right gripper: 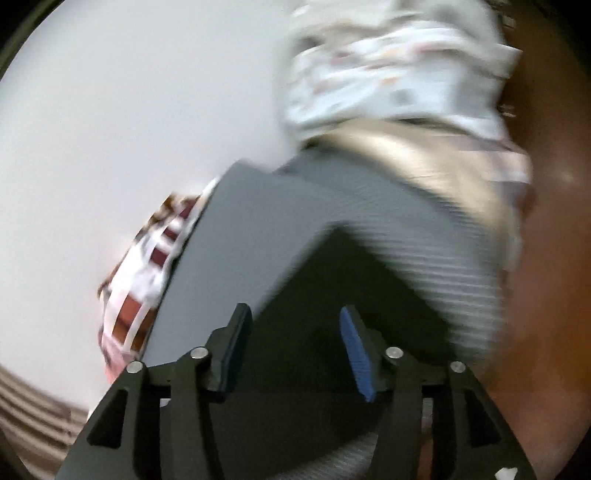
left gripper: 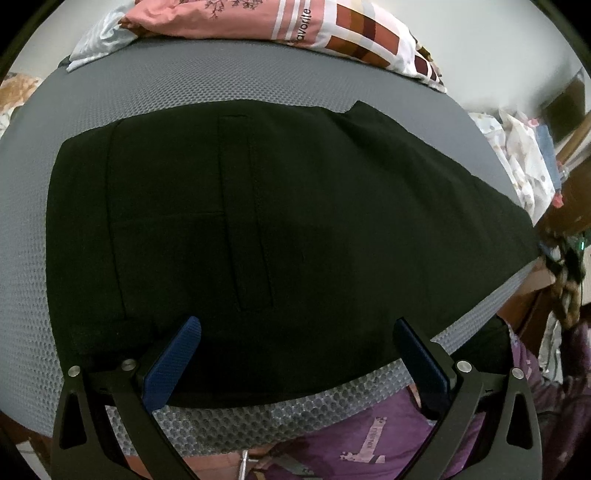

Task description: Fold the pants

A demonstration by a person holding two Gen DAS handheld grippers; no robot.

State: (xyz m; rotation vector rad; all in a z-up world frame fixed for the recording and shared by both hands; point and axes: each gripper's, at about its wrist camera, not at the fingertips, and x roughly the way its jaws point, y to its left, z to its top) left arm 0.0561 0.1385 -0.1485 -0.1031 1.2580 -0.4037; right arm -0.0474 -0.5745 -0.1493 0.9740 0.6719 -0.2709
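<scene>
A grey mesh mat (left gripper: 155, 88) covers the bed and carries the black pants (left gripper: 258, 206), which lie flat across its middle — waistband end to the left in the left wrist view, legs running off to the right toward the mat's edge. A patterned pink and white pillow (left gripper: 295, 22) sits at the far side of the mat, with a heap of pale printed cloth (left gripper: 524, 162) beyond the right edge. The left gripper (left gripper: 295, 343) hovers over the near hem of the pants, fingers spread wide, holding nothing. The right gripper (right gripper: 291, 332) is seen through heavy motion blur above a corner of the pants (right gripper: 332, 288); its fingers stand apart — nothing between them.
</scene>
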